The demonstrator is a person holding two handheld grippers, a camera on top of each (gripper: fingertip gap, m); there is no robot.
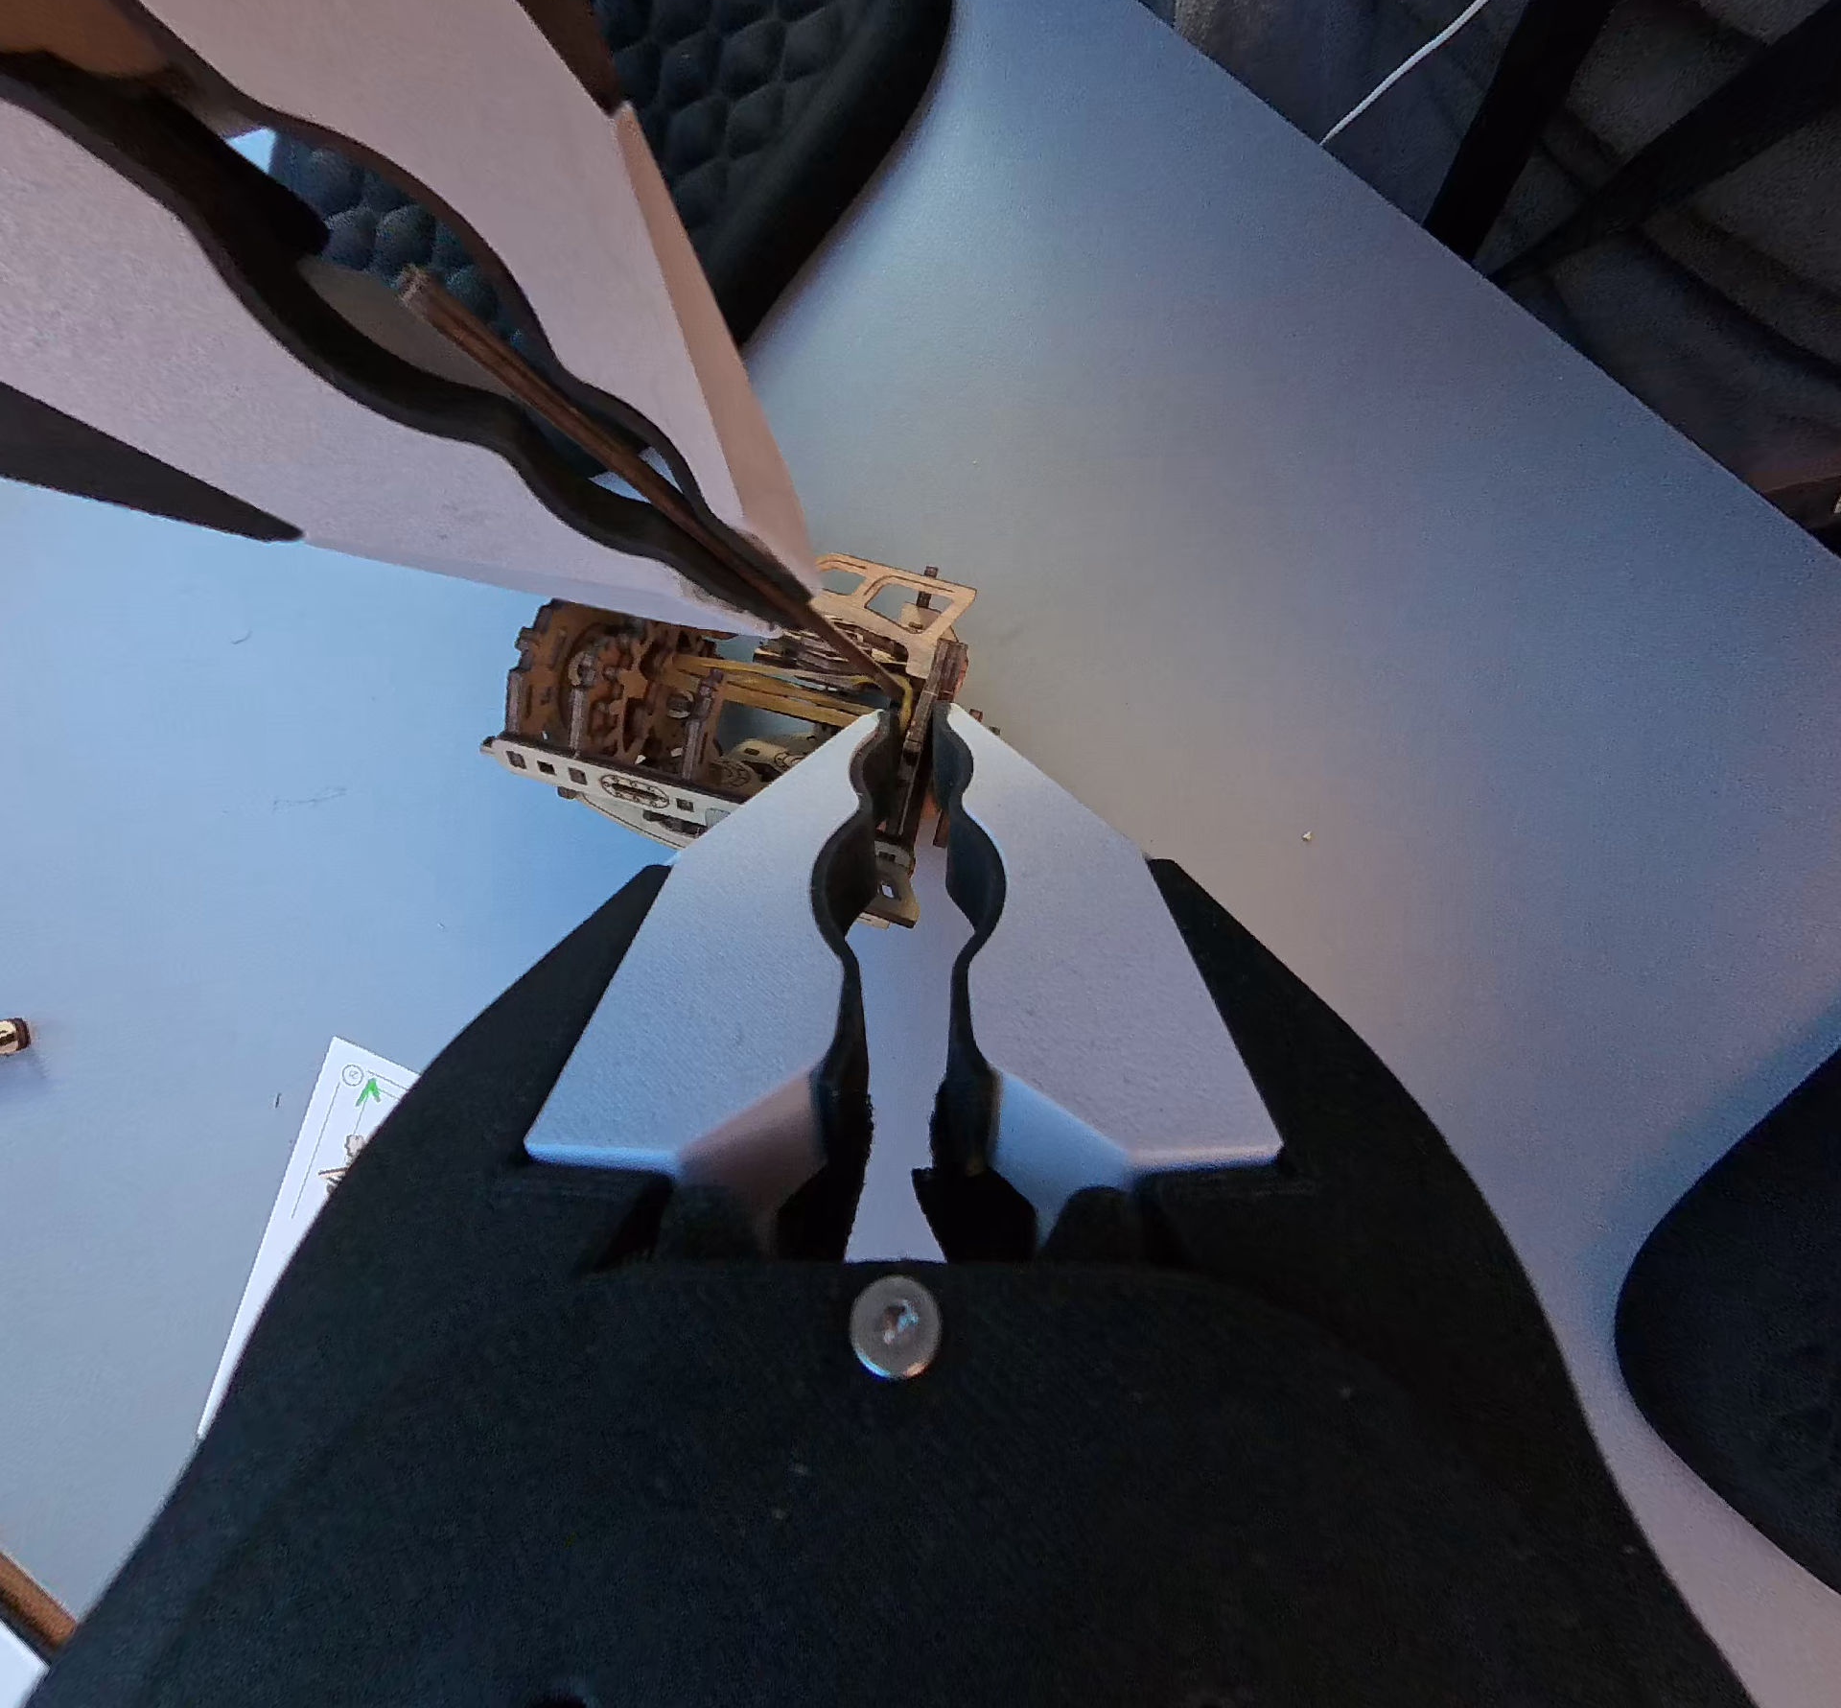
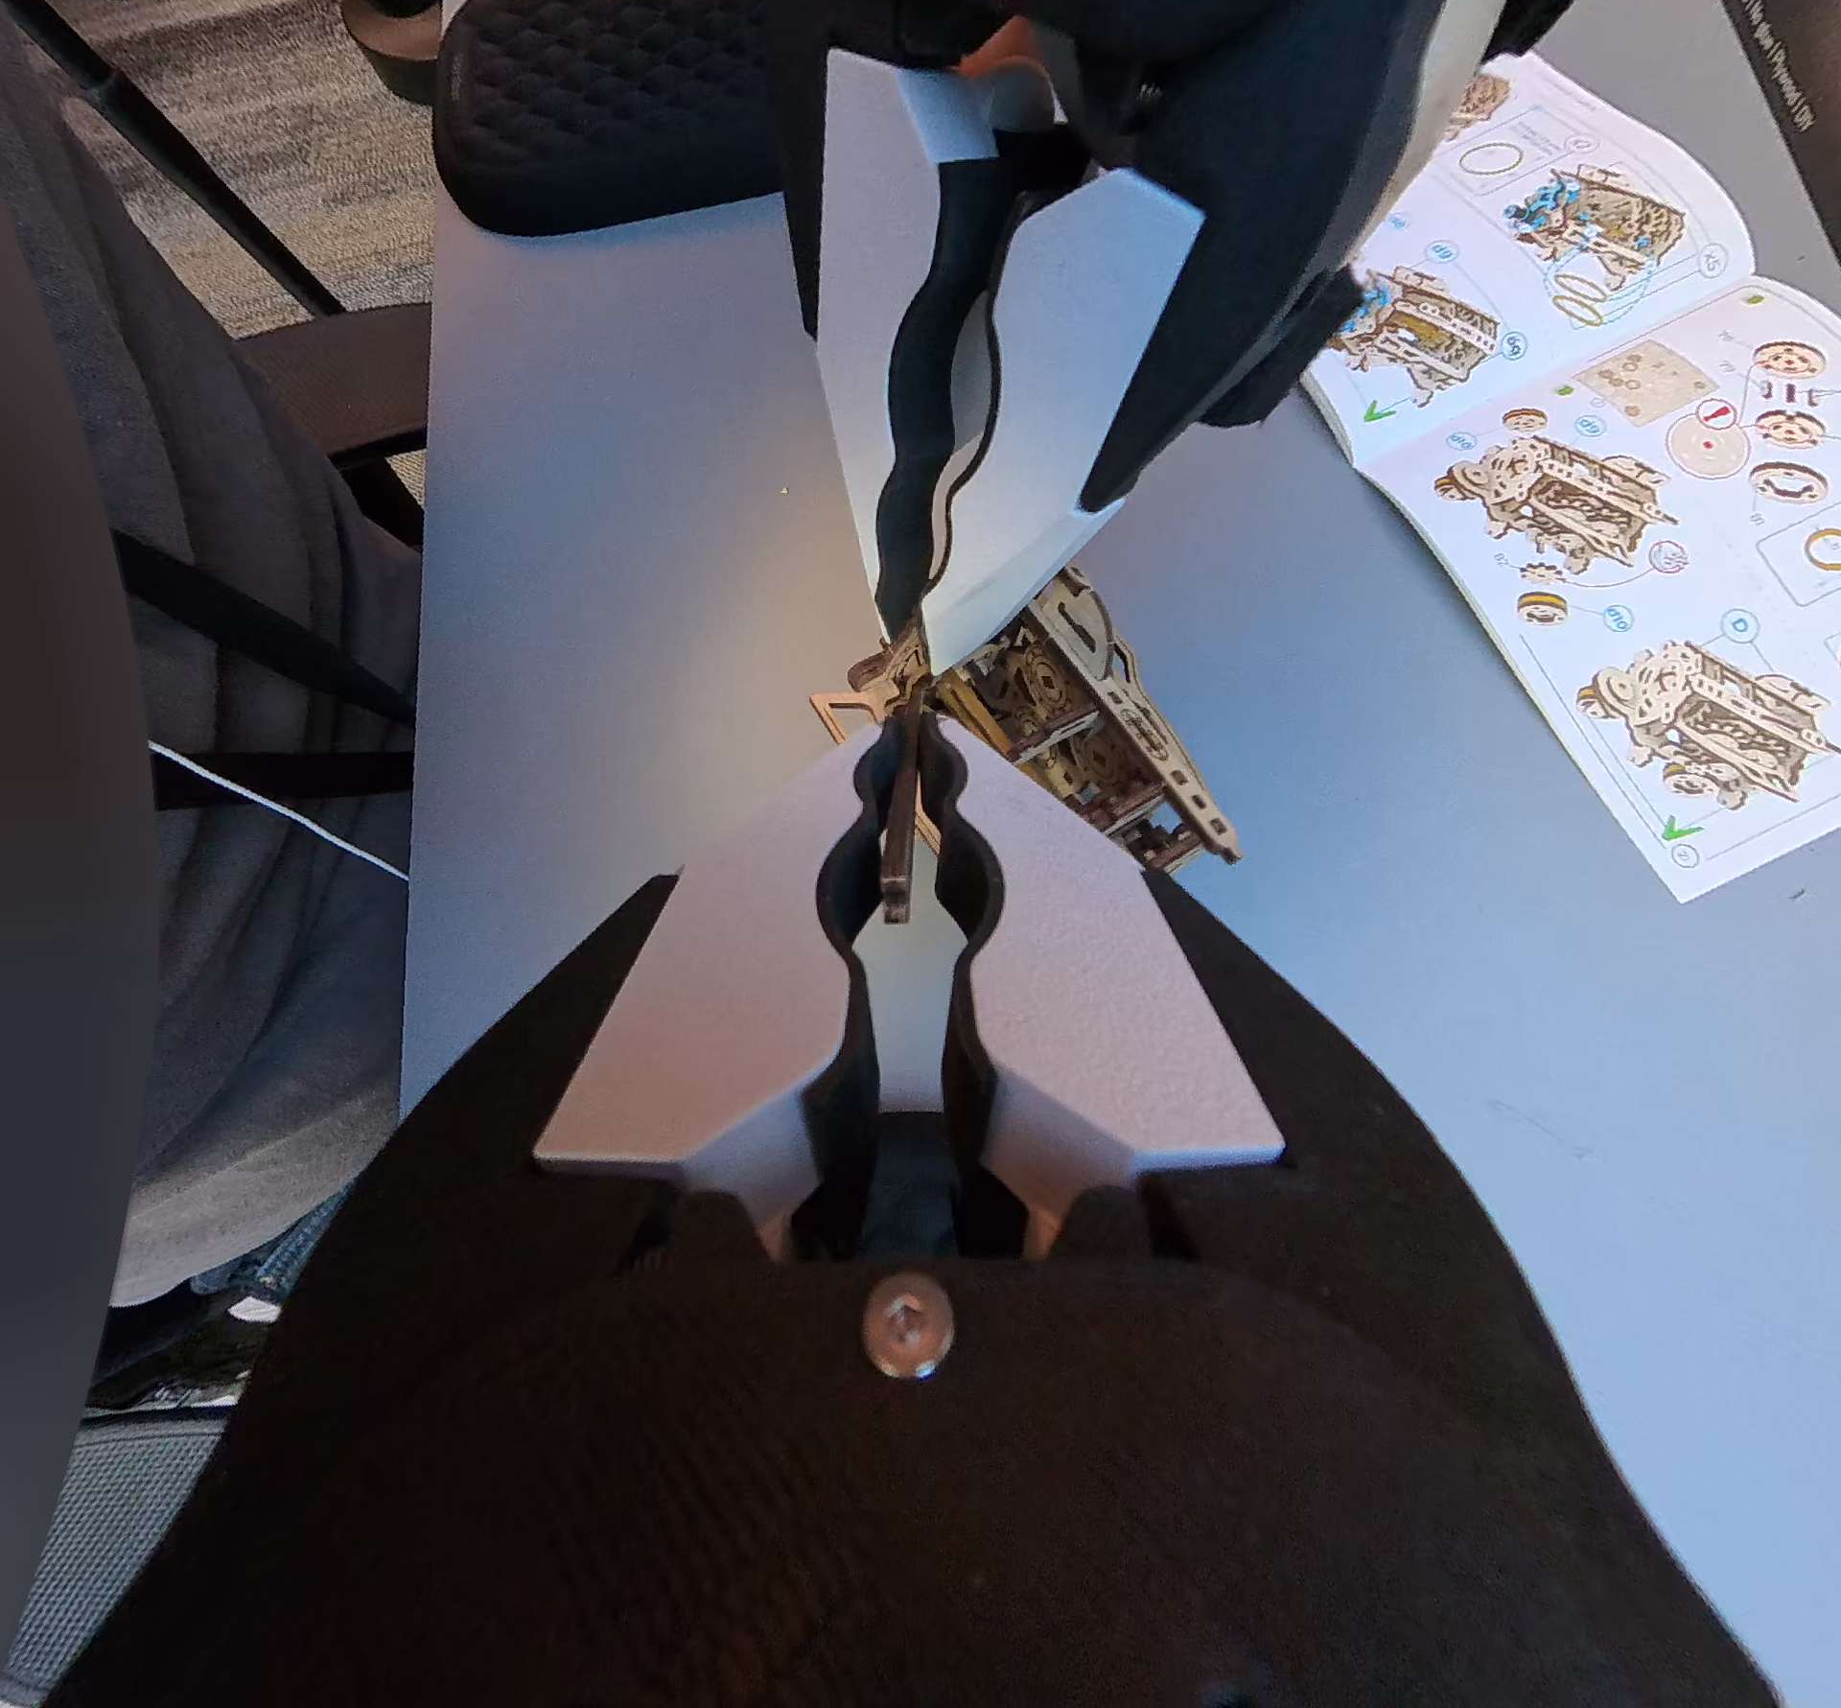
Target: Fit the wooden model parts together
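One pale grey worktop carried one open, illustrated instruction booklet, probably kept there for reference. One half-built, laser-cut wooden model with gears rested on the worktop, its end plate clamped in the left gripper, seemingly to steady it. The right gripper had its fingers closed on one thin dark wooden strip, its tip aimed into the model's frame.

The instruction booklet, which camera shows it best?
The right wrist view: the open instruction booklet lies spread on the table, with several illustrated pages visible. The left wrist view shows only a corner of a page beside the left gripper.
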